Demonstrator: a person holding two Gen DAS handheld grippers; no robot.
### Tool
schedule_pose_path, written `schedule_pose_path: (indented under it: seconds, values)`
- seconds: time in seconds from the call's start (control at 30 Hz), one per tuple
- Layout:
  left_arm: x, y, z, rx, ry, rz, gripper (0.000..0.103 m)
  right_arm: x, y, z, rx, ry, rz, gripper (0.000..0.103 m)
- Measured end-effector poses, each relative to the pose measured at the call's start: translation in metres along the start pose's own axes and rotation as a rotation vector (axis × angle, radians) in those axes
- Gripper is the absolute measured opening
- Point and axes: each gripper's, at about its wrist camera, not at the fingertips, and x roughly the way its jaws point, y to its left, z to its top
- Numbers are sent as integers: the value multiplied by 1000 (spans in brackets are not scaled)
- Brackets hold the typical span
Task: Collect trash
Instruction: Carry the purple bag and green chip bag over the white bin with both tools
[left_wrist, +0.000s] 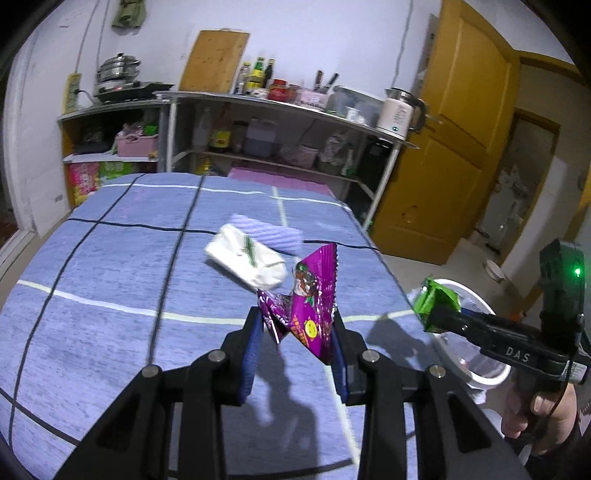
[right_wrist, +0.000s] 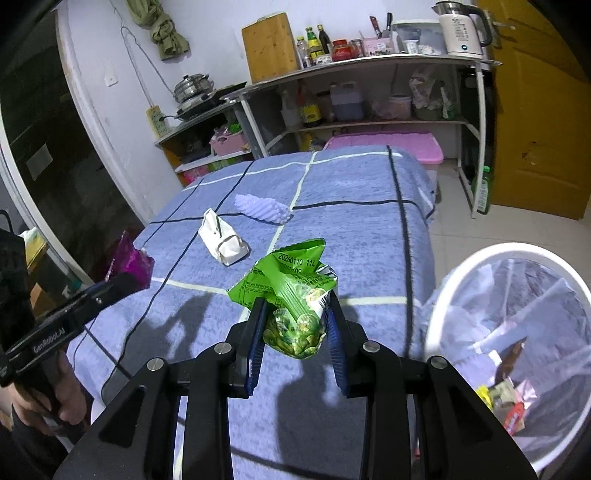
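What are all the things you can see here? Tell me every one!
purple snack wrapper: one, purple, pinched in the left hand-held gripper
green snack bag: one, green, pinched in the right hand-held gripper
white pouch: one, white, on the blanket
ridged lilac thing: one, lilac, behind the pouch
checked blanket: one, blue, covering the table
trash bin: one, white, right of the table, wrappers inside
kettle: one, white, top shelf
cutting board: one, wooden, against the wall
hands: two, holding the grippers
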Motion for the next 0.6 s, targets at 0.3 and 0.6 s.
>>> schedule_pose_path:
  seconds: [0.3,0.6]
  values:
    - [-2,-39,-6,47,8,-61,35,-33,-13,-12,19,-36,-28,32]
    - [2,-72,-13,79,25,-114,35,-60,-31,-21,47,-68,-61,32]
